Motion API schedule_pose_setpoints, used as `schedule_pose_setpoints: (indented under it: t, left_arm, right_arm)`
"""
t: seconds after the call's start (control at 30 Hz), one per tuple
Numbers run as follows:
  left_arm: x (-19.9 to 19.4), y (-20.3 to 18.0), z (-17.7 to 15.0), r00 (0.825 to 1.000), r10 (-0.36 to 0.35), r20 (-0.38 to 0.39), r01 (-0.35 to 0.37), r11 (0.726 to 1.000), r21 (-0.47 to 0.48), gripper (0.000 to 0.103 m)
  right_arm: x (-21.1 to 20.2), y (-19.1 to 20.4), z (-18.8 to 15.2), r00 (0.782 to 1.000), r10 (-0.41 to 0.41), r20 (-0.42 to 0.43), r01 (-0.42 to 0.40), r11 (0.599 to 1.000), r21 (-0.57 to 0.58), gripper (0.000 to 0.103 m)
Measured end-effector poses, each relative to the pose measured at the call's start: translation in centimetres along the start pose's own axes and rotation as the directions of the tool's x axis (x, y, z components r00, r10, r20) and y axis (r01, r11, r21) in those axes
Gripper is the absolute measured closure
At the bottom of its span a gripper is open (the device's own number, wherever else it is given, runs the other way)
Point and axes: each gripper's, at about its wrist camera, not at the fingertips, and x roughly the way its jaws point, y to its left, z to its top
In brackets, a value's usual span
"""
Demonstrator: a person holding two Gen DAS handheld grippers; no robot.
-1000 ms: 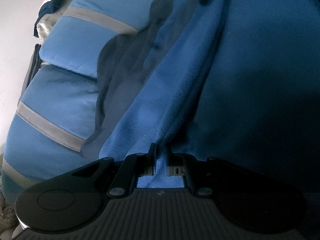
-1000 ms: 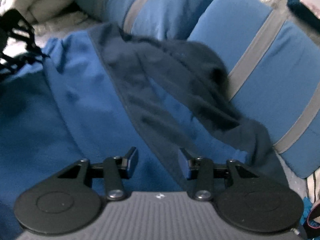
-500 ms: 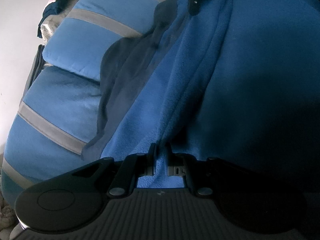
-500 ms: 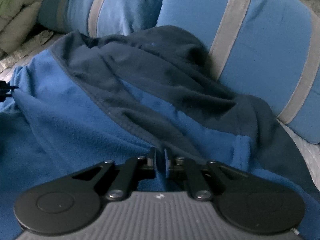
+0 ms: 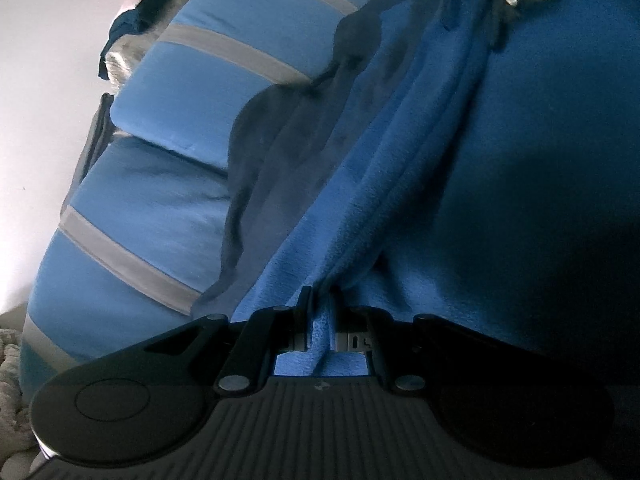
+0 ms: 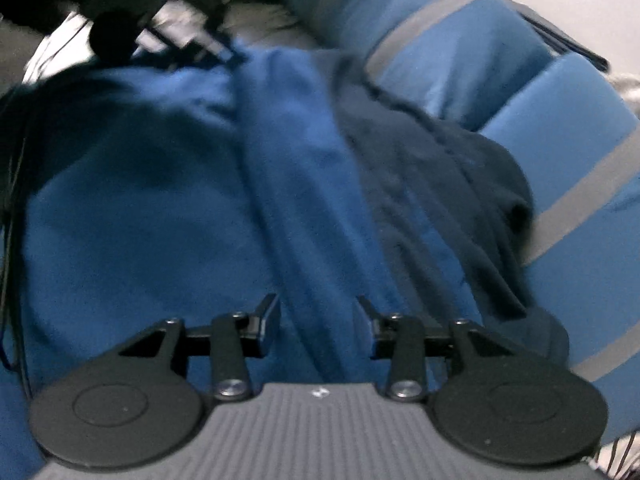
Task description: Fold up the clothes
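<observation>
We see our left tool (image 5: 320,300) clenched on a bunched ridge of the blue fleece garment (image 5: 500,200), and the cloth runs taut from its fingers up toward the top of the left view. Our right tool (image 6: 318,306) is opening, its fingers (image 6: 268,320) spread over a fold of the same fleece without pressing on it. The garment lies spread with its dark navy lining (image 6: 440,184) turned out, draped against two blue pillows with grey stripes (image 6: 560,160). The right view is blurred.
</observation>
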Motion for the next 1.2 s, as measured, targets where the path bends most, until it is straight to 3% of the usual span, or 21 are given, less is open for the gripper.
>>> schedule_pose_setpoints:
  t: [0.17, 0.33, 0.6, 0.67, 0.73, 0.77, 0.87, 1.1, 1.2]
  left_arm:
    - [-0.2, 0.0, -0.1, 1.0, 0.003, 0.003, -0.003, 1.0, 0.012, 0.095]
    - [-0.4, 0.1, -0.1, 1.0, 0.005, 0.006, -0.005, 1.0, 0.009, 0.095]
    - [-0.3, -0.2, 0.1, 1.0, 0.007, 0.001, -0.007, 1.0, 0.008, 0.095]
    - [-0.4, -0.1, 0.1, 1.0, 0.005, 0.001, -0.005, 1.0, 0.002, 0.094]
    - [-0.4, 0.0, 0.1, 1.0, 0.001, 0.002, -0.001, 1.0, -0.001, 0.094]
    - [-0.4, 0.0, 0.1, 1.0, -0.002, 0.002, 0.002, 1.0, 0.0, 0.094]
    - [-0.5, -0.1, 0.0, 1.0, -0.009, 0.001, 0.009, 1.0, 0.011, 0.094]
    - [-0.5, -1.0, -0.5, 1.0, -0.015, 0.011, 0.014, 0.999, 0.044, 0.093]
    - [-0.4, -1.3, -0.9, 1.0, 0.014, 0.016, -0.015, 0.998, 0.058, 0.086]
  right_arm:
    - [0.3, 0.5, -0.1, 0.999, -0.024, -0.032, 0.022, 0.997, -0.071, 0.05]
    - [1.2, 1.3, -0.7, 0.995, -0.045, -0.089, 0.031, 0.987, -0.155, 0.065]
    - [2.6, 1.2, -0.8, 0.987, -0.046, -0.156, 0.025, 0.991, -0.135, 0.068]
    - [2.5, 1.9, -0.8, 0.986, -0.07, -0.153, 0.041, 0.983, -0.181, 0.068]
    - [2.5, 3.2, -1.0, 0.983, -0.106, -0.151, 0.063, 0.962, -0.267, 0.093]
    - [2.5, 3.8, -1.1, 0.981, -0.124, -0.148, 0.073, 0.948, -0.31, 0.095]
    - [2.0, 4.4, -1.5, 0.979, -0.151, -0.134, 0.091, 0.921, -0.378, 0.096]
    - [0.3, 2.0, -1.0, 0.974, -0.215, -0.072, 0.181, 0.93, -0.32, 0.097]
    - [0.1, 1.2, -0.6, 0.969, -0.24, -0.057, 0.215, 0.934, -0.284, 0.097]
